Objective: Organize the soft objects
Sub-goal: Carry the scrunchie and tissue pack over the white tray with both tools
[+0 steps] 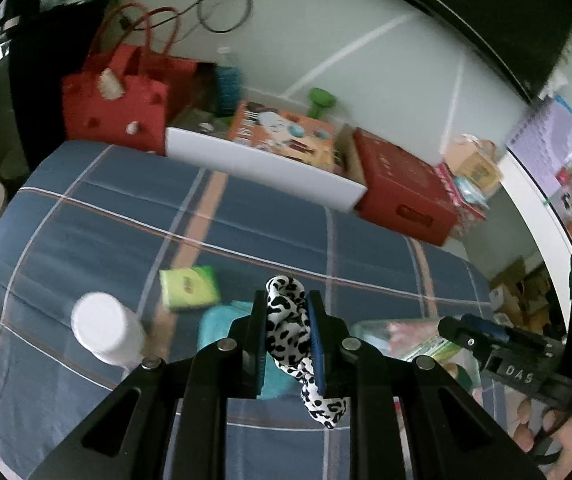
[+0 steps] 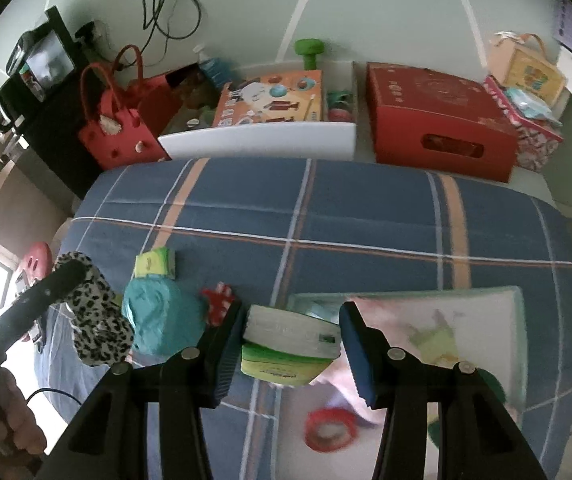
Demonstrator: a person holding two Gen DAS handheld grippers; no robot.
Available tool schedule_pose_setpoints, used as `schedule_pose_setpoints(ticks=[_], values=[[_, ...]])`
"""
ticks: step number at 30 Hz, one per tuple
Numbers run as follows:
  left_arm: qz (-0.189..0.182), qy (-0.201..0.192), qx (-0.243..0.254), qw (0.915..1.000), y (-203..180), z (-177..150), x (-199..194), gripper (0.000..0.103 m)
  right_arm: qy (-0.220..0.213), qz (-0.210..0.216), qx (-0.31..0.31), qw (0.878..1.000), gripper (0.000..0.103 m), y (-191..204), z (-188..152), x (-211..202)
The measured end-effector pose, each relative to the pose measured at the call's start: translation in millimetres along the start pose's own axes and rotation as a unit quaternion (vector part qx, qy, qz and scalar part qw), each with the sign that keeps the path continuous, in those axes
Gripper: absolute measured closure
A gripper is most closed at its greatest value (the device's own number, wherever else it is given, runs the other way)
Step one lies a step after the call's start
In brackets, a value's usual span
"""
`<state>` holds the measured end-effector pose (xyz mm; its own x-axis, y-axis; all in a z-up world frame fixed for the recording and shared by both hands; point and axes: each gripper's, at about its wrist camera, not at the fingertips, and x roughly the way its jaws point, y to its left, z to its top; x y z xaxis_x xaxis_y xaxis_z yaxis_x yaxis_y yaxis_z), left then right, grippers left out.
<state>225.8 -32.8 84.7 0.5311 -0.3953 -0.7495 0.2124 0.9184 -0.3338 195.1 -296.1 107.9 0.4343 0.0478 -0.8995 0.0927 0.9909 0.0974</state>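
My left gripper (image 1: 286,320) is shut on a black-and-white leopard-print scrunchie (image 1: 290,320) and holds it above the blue plaid bed cover (image 1: 105,216). It also shows in the right wrist view (image 2: 97,320) at the left. My right gripper (image 2: 292,336) is open, its fingers either side of a green and white tissue pack (image 2: 290,348) that hangs over a clear bin (image 2: 466,320). A teal cloth (image 2: 161,316), a second green tissue pack (image 2: 155,262) and a red-and-white scrunchie (image 2: 217,300) lie on the bed.
A white bottle (image 1: 103,328) stands on the bed at the left. A red tape roll (image 2: 330,428) lies near the front. Beyond the bed are a red felt bag (image 2: 125,120), a white bin (image 2: 261,140) and a red box (image 2: 438,124).
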Motion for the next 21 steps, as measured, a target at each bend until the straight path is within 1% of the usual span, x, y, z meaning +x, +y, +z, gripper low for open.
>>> schedule_pose_setpoints(ticks=[6, 10, 14, 21], values=[[-0.036, 0.015, 0.022, 0.999, -44, -31, 6, 0.084, 0.005, -0.014, 0.008, 1.0, 0.052, -36, -26, -26], [-0.057, 0.034, 0.039, 0.997, -70, -50, 18, 0.084, 0.015, -0.035, 0.013, 0.999, 0.052, -59, -48, -31], [-0.071, 0.058, 0.066, 0.9936, -93, -70, 33, 0.084, 0.037, -0.049, 0.021, 0.998, 0.052, -80, -71, -20], [-0.093, 0.093, 0.095, 0.9868, -117, -93, 57, 0.084, 0.085, -0.057, 0.018, 0.995, 0.052, -92, -100, 11]])
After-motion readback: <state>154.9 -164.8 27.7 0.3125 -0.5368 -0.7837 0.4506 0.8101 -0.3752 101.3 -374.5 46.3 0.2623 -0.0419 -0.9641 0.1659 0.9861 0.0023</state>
